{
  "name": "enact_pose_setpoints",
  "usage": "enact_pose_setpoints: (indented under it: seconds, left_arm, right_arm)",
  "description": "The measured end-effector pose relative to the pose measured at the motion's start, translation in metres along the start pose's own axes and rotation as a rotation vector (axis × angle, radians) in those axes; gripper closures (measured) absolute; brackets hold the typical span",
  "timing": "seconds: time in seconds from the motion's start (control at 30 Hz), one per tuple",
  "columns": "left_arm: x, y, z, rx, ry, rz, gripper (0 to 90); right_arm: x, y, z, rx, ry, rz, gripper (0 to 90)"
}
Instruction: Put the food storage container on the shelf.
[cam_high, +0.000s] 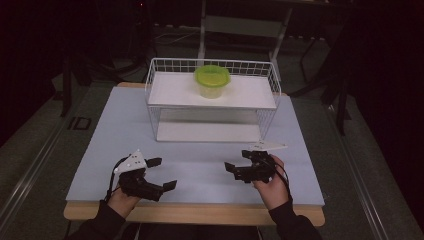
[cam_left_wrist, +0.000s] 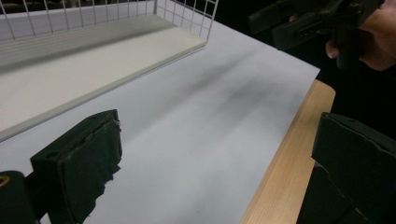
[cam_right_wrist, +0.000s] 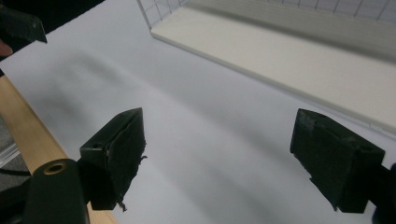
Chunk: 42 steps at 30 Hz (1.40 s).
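Observation:
A green-lidded tub (cam_high: 212, 80) stands on the top shelf of a white wire rack (cam_high: 150, 97) at the back of the table. My left gripper (cam_high: 164, 173) hovers near the front left of the pale mat, open and empty. My right gripper (cam_high: 239, 161) is at the front right, also open and empty. In the left gripper view its own jaws (cam_left_wrist: 219, 163) stand wide apart over the bare mat, with the right gripper (cam_left_wrist: 317, 18) and a hand (cam_left_wrist: 373, 37) at the top right. In the right gripper view the jaws (cam_right_wrist: 224, 154) are spread over the mat.
The rack's lower board (cam_high: 207, 131) (cam_left_wrist: 93, 65) (cam_right_wrist: 289, 56) lies on the mat ahead of both grippers. The table's wooden front edge (cam_high: 195, 212) (cam_left_wrist: 289, 154) (cam_right_wrist: 23, 121) runs just behind them. Dark floor and chair legs surround the table.

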<state>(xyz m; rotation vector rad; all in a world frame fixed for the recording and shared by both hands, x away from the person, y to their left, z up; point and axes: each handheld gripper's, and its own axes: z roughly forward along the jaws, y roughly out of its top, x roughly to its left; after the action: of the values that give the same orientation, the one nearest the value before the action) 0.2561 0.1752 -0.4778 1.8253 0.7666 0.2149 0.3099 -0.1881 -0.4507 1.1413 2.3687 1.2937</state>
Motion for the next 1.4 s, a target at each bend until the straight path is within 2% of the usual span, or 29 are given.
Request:
enact_pose_setpoints:
  seconds: [0.47,0.83,1.1,1.27,1.4]
  left_arm:
    - [0.007,-0.007,0.002,0.011,0.001,-0.014,2.5]
    - [0.009,-0.009,0.0,0.012,-0.004,-0.017,2.5]
    - [0.007,-0.011,0.001,0.025,-0.012,-0.005,2.5]
    - [0.004,-0.011,0.001,0.028,0.002,0.021,2.6]
    - [0.008,-0.012,-0.001,0.028,0.008,0.003,2.5]
  right_arm:
    - [-0.015,-0.031,-0.01,0.036,-0.011,0.012,17.3]
    - [-0.026,-0.047,-0.015,0.046,-0.016,-0.023,17.1]
    - [-0.03,-0.056,-0.013,0.074,-0.035,-0.026,17.2]
    - [-0.032,-0.06,-0.007,0.1,-0.038,-0.025,17.2]
    - [-0.033,-0.061,-0.004,0.106,-0.034,-0.016,17.1]
